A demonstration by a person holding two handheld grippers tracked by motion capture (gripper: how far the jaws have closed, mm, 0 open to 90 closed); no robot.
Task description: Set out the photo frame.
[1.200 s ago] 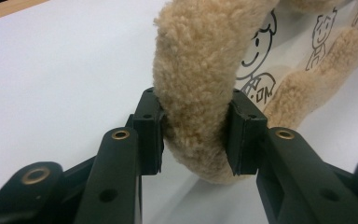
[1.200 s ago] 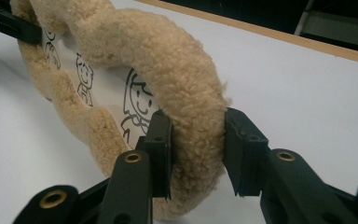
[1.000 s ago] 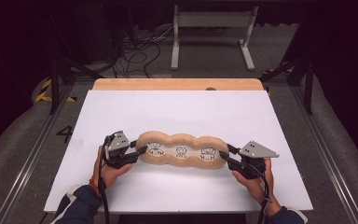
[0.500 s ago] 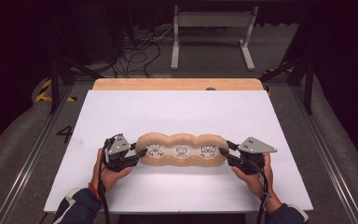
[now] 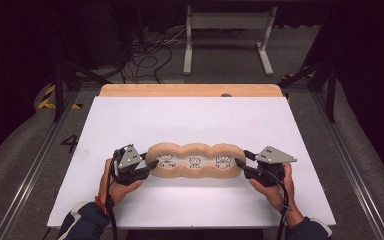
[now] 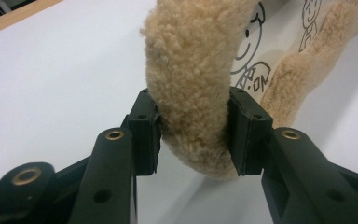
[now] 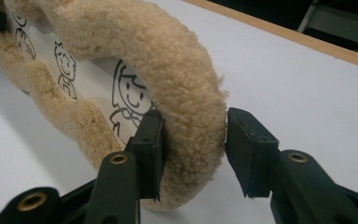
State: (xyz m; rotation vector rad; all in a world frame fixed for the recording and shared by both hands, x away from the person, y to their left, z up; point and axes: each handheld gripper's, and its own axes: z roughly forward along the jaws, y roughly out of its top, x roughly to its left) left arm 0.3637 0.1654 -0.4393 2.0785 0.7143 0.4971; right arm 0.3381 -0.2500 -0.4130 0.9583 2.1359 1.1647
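Note:
A long tan fleece cushion (image 5: 195, 149) with three lobes and cartoon figures printed on its white middle lies across the white board (image 5: 195, 120). My left gripper (image 5: 150, 167) is at its left end. In the left gripper view the fleece rim (image 6: 191, 70) is pinched between both pads of the left gripper (image 6: 193, 126), whose jaws have just eased slightly. My right gripper (image 5: 241, 167) is at the right end. Its jaws have just been opening around the rim (image 7: 168, 51). On the right gripper (image 7: 193, 135), one pad touches the fleece and the other stands just off it.
The white board rests on a wooden table whose far edge (image 5: 190, 90) shows behind it. Beyond are a dark floor with cables (image 5: 145, 50) and a grey metal stand (image 5: 227, 20). Metal rails (image 5: 35, 165) run along both sides.

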